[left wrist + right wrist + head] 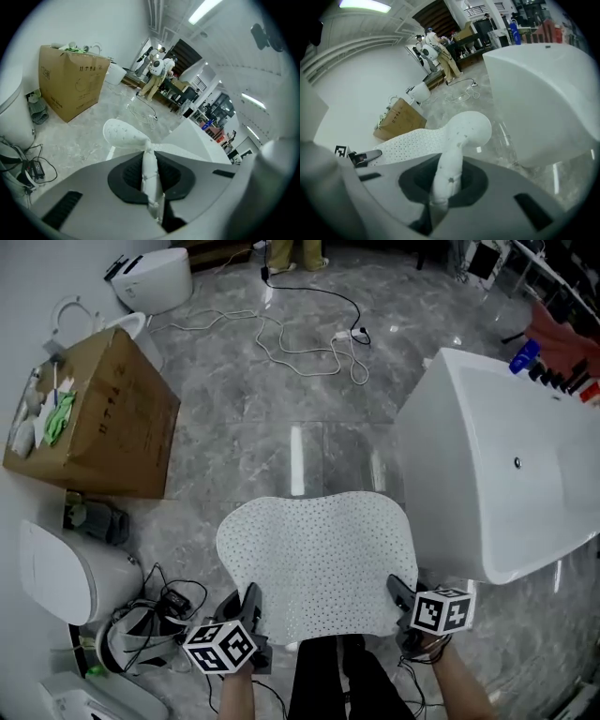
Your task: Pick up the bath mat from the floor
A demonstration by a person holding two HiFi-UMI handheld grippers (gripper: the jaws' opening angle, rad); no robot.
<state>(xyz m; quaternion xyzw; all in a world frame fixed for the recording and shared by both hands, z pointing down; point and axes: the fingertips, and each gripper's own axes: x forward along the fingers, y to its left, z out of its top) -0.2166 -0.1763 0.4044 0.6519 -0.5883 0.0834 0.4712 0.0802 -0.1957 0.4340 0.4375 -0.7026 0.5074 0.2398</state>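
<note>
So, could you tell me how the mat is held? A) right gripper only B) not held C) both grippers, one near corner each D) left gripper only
C: the left gripper and the right gripper each pinch a near corner of the mat.

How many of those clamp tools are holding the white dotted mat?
2. The left hand-held gripper is shut on the bath mat at its near left corner. The right hand-held gripper is shut on its near right corner. No others are visible.
</note>
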